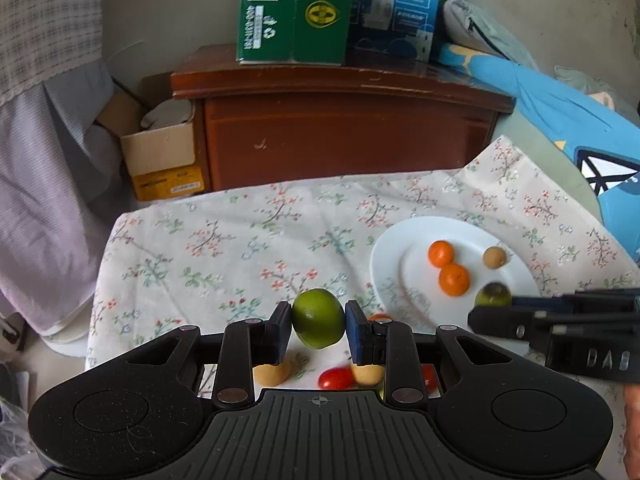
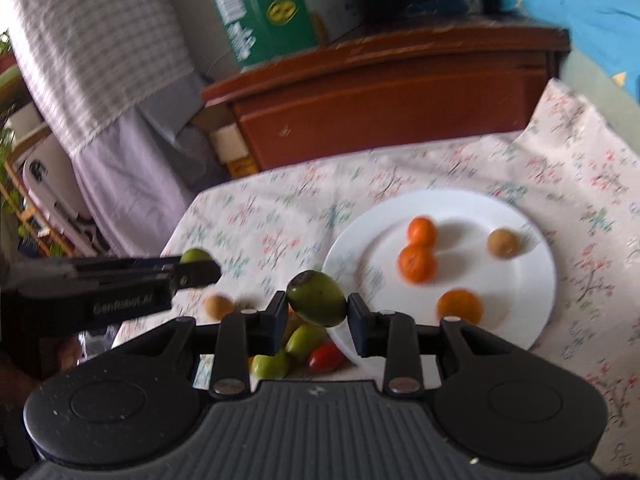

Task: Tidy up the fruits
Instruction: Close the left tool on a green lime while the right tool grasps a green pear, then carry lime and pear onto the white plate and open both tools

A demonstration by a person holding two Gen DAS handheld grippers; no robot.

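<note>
On the floral-print cloth (image 1: pixel 224 240) over the worktop sits a glossy white round plate (image 1: pixel 384 264), right of centre. On it: oranges (image 1: pixel 441 253), small, round, pebbled, and one tan, matte, round fruit (image 1: pixel 494 257).

Left hand-held gripper (image 1: pixel 319 330): blue-padded fingers clamped on a smooth, round green fruit (image 1: pixel 319 319), held above the cloth just left of the plate's near rim. Below it, loose on the cloth: two pale yellow-tan rounds, a shiny red oval tomato (image 1: pixel 335 378).

Right hand-held gripper (image 2: pixel 317 316): clamped on a second green fruit (image 2: pixel 316 298), oval, darker, with a brown patch on top, at the plate's near-left edge.

Left view only: two oranges visible on the plate; the right tool enters from the right, with raised letters "DAS" on its black body. Right view only: a third orange (image 2: pixel 459 305) on the plate's near side; two more green fruits (image 2: pixel 304 340) and the tomato beneath the fingers; the left tool, marked "GenRobot.AI", coming in from the left. Right view is motion-blurred.

Behind the worktop: dark reddish wooden cabinet (image 1: pixel 344 132), worn top. On it a green carton (image 1: pixel 292 12) with a barcode, recycling mark and yellow round emblem, beside a blue box (image 1: pixel 400 8) with Chinese print, too small to read. Open cardboard box (image 1: pixel 160 148) to the cabinet's left.
</note>
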